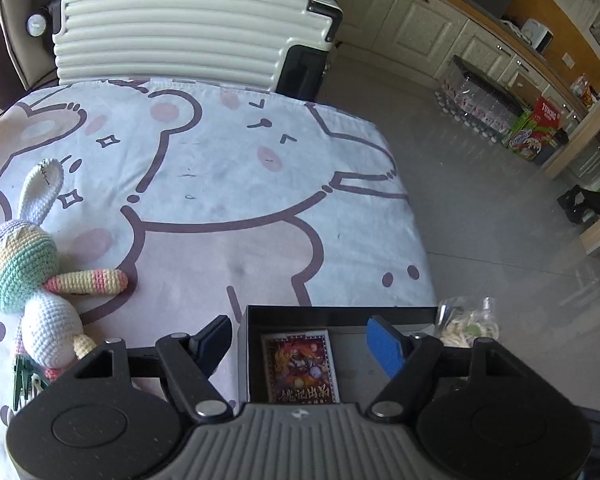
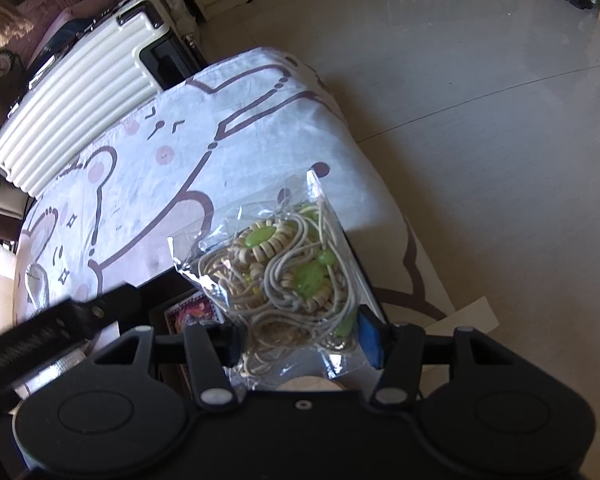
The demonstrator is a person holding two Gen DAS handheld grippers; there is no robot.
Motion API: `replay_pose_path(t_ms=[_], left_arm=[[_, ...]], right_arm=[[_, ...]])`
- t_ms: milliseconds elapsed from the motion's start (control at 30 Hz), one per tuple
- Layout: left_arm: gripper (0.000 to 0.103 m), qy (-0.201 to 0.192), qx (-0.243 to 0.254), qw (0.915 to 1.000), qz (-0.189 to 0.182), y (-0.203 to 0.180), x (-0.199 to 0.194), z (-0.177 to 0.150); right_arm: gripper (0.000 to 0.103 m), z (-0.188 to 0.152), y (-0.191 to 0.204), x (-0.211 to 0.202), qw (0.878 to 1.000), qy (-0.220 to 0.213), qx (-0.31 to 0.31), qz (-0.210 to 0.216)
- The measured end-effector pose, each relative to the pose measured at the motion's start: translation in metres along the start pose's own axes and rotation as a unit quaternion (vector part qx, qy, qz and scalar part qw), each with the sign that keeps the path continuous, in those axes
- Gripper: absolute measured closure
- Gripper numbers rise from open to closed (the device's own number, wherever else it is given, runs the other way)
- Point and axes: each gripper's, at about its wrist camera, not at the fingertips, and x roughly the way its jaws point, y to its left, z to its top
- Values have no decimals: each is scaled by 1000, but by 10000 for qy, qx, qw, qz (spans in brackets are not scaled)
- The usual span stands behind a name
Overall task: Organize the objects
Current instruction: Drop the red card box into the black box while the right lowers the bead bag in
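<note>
Left gripper (image 1: 300, 340) sat with its jaws spread wide and nothing between them, poised over the open black cardboard box (image 1: 256, 360) at the near edge of the table. Going left to right as I saw it: a pastel crocheted rabbit doll (image 1: 24, 272) lay on the cartoon-printed white tablecloth (image 1: 228, 168), well apart from the box; inside the box lay a red illustrated pack of cards (image 1: 300, 368), flat against the left wall; just beyond the box's right wall showed the clear plastic bag of cream-and-green beaded cords (image 1: 466, 322).

From the right wrist view, the right gripper (image 2: 300, 338) was closed on that bag (image 2: 284, 264), pinching its lower part, and held it lifted above the box's right side (its rim (image 2: 364, 272) ran under the plastic). I judged the bag to be light, limp and a bit slick: the film would crumple and could slide between the pads, while the beads and cords inside would shift and bunch low. Holding through a clump of cord, not bare film, seemed the safer grip to me. Nothing in it looked fragile, so a short drop into the free space right of the cards should do no harm. The rabbit looked soft and squashy; I would take it across the body.
</note>
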Motion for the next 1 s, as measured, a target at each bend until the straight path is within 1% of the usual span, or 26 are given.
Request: replay_pose_path(t_ms=[233,267,300,333,400,467,600,633,667,700,733,800,867,1000], left_arm=[[28,52,69,10000,19,5,4,2],[27,62,75,9999,42,5,6,2],[25,79,89,9999,65,5,7,1],[24,96,109,9999,83,6,8,1],[24,125,126,9998,111,8,11,1],[24,129,86,9998,129,11,12,2],[24,170,7,9997,160,16,15,3],[24,182,6,9997,163,16,16,3],[24,192,12,9997,165,16,16,3],[24,195,20,9997,166,17,16,3],[24,194,24,9997,170,17,16,3],[24,195,26,9997,168,17,16,3],[24,201,49,9997,164,17,16,3],[24,252,151,9994,161,16,18,1]], right_arm=[[46,-1,16,14,9997,143,-173,-56],[43,-2,19,17,9996,169,-205,-105],[38,-3,21,20,9994,180,-228,-182],[38,-4,23,23,9992,159,-245,-277],[26,-4,26,26,9985,128,-310,-427],[21,-2,27,26,9984,76,-311,-475],[21,1,22,28,9990,104,-172,-401],[22,2,21,27,9991,118,-145,-369],[27,2,20,27,9993,113,-124,-335],[34,3,19,25,9994,93,-106,-310],[38,5,19,23,9996,51,-90,-272],[57,7,17,18,9998,-63,-62,-191],[68,9,16,19,9999,-57,-35,-148],[67,5,17,32,9993,238,-143,-243]])
